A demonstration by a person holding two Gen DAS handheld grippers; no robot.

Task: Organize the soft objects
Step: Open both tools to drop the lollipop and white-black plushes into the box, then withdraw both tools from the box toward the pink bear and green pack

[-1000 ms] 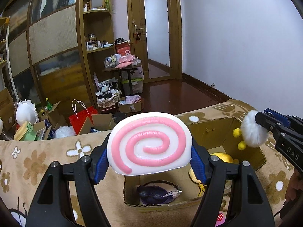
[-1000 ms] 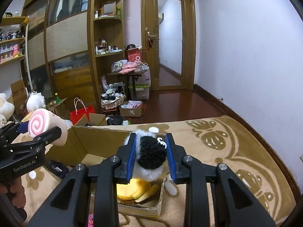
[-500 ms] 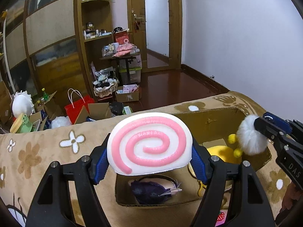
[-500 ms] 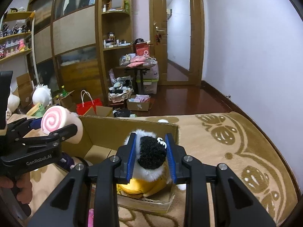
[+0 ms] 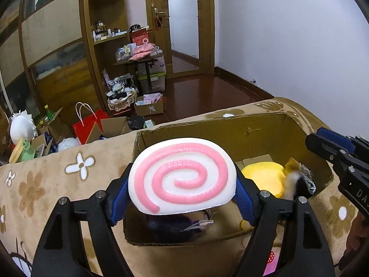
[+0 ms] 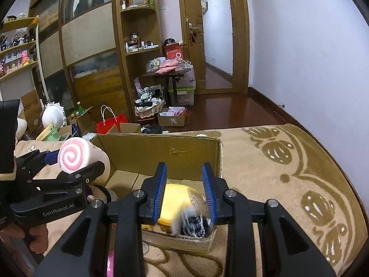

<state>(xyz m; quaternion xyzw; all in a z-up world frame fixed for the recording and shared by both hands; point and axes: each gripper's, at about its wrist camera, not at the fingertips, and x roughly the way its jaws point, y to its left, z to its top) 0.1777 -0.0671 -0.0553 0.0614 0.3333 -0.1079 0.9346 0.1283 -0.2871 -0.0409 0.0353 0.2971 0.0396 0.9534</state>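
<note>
One swirl cushion between left tool pads, above box.

White wall, dark wooden floor, wooden door, cluttered shelves

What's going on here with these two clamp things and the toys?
A person is tidying soft toys into a cardboard box on a patterned blanket, using a handheld gripper in each hand. The left gripper is clamped on a pink swirl plush held over the box's near left corner. The right gripper is open above the box, and a blurred black-and-white plush sits just below its fingers, beside a yellow plush already inside. A dark toy also lies in the box.
</note>
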